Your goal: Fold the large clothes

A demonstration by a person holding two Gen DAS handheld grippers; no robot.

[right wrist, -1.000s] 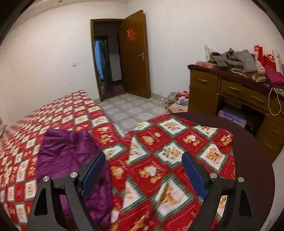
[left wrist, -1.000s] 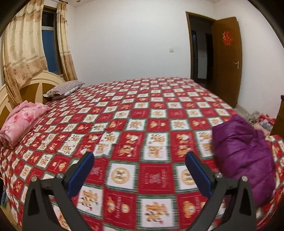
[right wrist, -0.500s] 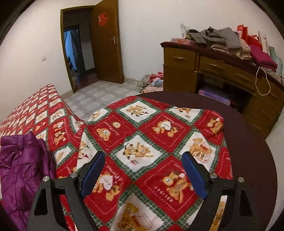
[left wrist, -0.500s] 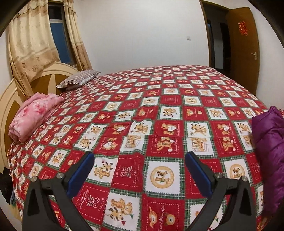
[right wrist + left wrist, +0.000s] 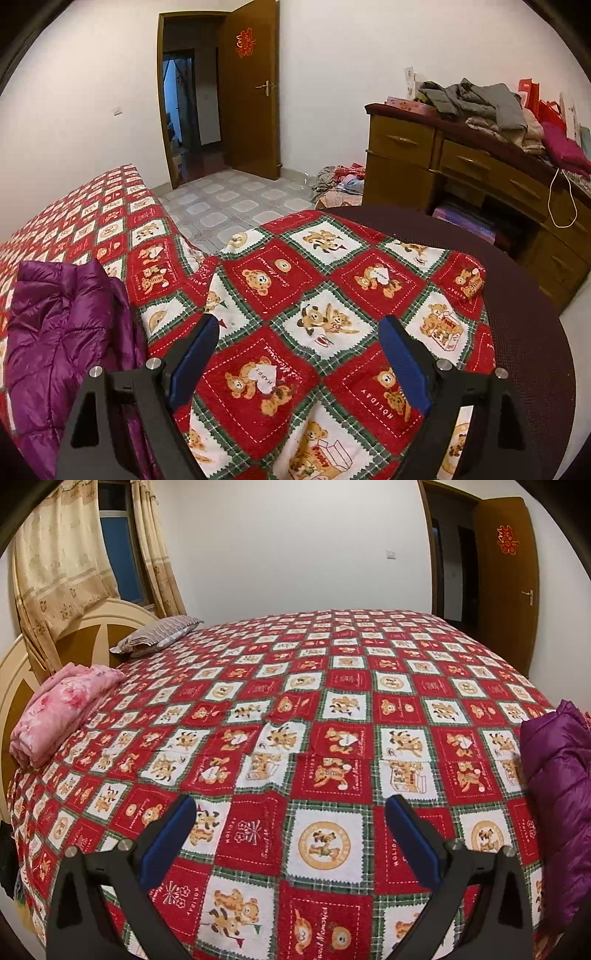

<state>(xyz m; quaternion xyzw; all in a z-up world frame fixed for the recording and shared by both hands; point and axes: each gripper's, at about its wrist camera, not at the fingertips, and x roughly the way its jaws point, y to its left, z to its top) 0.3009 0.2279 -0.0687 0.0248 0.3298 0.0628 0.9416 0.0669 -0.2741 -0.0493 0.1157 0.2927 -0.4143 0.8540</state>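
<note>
While both hand-held grippers, left (image 5: 290, 810) & right (image 5: 297, 328), are hovering apart w/ nothing held, next is prob. grabbing purple jacket (image 5: 62, 332) on bed (image 5: 332, 701).

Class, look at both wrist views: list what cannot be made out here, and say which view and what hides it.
- Puffy purple quilted jacket: left wrist view, cut off by the right edge; its full shape is unknown.
- Same jacket: right wrist view, its lower part sits behind the open right gripper.
- Heap of grey and pink clothes on the wooden dresser: too small to tell apart.
</note>
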